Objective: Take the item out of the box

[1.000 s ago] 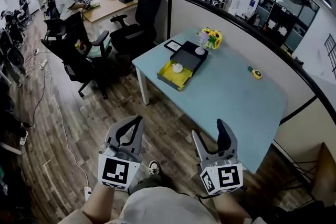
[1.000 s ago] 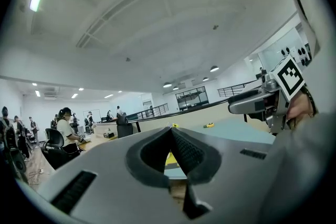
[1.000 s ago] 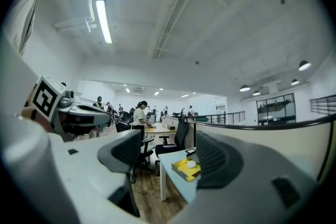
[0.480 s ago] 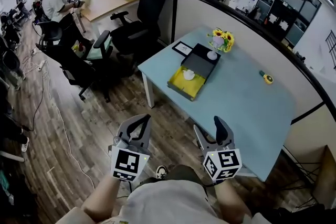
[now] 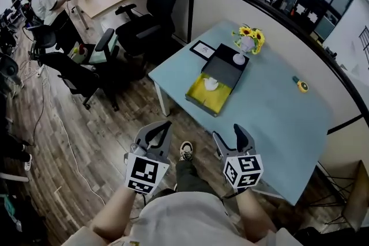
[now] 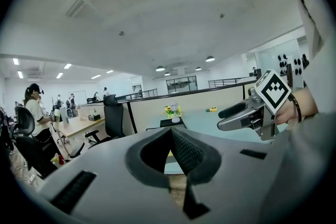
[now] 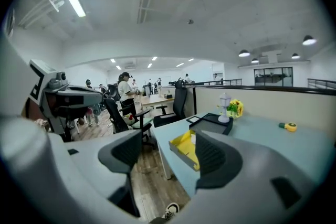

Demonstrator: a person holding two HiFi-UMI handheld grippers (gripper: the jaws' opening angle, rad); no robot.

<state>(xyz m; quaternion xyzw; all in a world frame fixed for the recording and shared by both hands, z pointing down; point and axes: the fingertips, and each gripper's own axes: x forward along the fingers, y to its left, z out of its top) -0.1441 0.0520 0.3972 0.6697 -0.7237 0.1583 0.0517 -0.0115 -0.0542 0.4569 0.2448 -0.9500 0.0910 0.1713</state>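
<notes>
An open box point(image 5: 206, 95) with a yellow lining lies on the near left part of the light blue table point(image 5: 271, 118). A small white item point(image 5: 211, 84) rests inside it. The box's black lid point(image 5: 223, 70) lies just behind, with a white lamp-like object point(image 5: 238, 59) standing on it. Both grippers hang low in front of the person's body, well short of the table. The left gripper point(image 5: 161, 131) has its jaws closed together and empty point(image 6: 170, 134). The right gripper point(image 5: 228, 134) is open and holds nothing point(image 7: 170, 152). The right gripper view shows the box point(image 7: 188, 148) ahead.
A vase of yellow flowers point(image 5: 249, 37) and a framed card point(image 5: 203, 49) stand at the table's far end. A yellow tape measure point(image 5: 300, 84) lies to the right. Black office chairs point(image 5: 144, 20) and a partition wall point(image 5: 230, 6) flank the table; a seated person point(image 5: 43, 0) is far left.
The view has drawn nearer to the table, and the box now sits closer to centre. Both grippers stay low in front of the body, empty.
</notes>
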